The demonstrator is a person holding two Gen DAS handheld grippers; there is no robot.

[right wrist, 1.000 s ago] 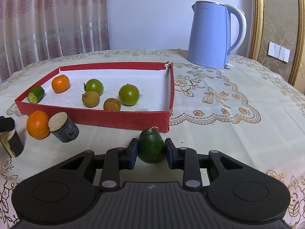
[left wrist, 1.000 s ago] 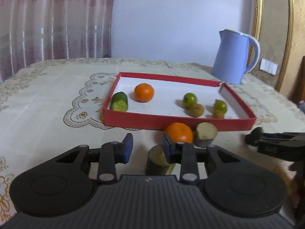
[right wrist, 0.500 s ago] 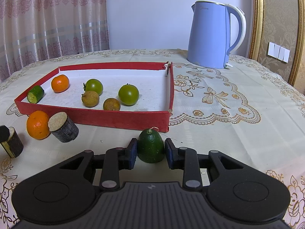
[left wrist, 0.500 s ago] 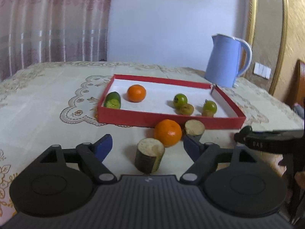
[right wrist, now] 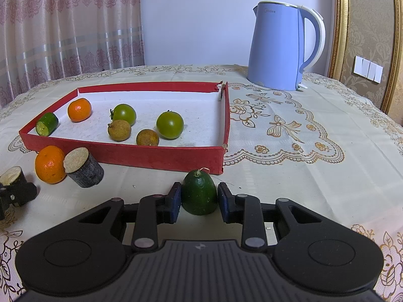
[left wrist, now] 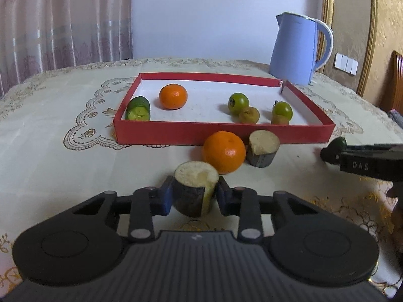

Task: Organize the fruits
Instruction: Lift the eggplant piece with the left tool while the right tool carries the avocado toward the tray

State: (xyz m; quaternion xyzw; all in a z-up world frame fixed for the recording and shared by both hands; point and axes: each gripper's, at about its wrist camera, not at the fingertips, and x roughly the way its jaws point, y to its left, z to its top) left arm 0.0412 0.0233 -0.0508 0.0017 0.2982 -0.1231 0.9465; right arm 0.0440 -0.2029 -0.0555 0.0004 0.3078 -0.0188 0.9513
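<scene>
Gripping a dark stub (left wrist: 195,191) — pale cut face up, a strip of skin pared off one side — the left tongs (left wrist: 194,197) have both blue pads pressed to its sides; stub stands on the tablecloth (left wrist: 50,156) near the table's front edge.

Right tongs (right wrist: 199,198): pads sit at either flank of the green fruit (right wrist: 199,192), left pad touching, a sliver of gap at the right pad — cannot tell whether it is truly pinched. Fruit is upright, stem up, just outside the tray's (right wrist: 161,154) front right corner. In the left view, the right tongs come in from the right edge, with the green fruit at the tip.

Outward from the left tongs: orange (left wrist: 223,151) just beyond the stub, touching or nearly touching a second stub (left wrist: 263,148), tilted, both close against the tray's front wall, outside it.

Inside the red tray, white floor:
- cucumber piece (right wrist: 47,123) in the front left corner, cut end facing forward
- small orange (right wrist: 79,109) beside it, toward the back
- two green tomatoes (right wrist: 124,114) (right wrist: 169,125) mid-tray
- two brown round fruits (right wrist: 119,130) (right wrist: 147,137) in front of them, near the front wall

Blue kettle (right wrist: 282,47) beyond the tray's far right corner, on the cloth, handle to the right. Curtain (right wrist: 63,25) behind the table's left side.
</scene>
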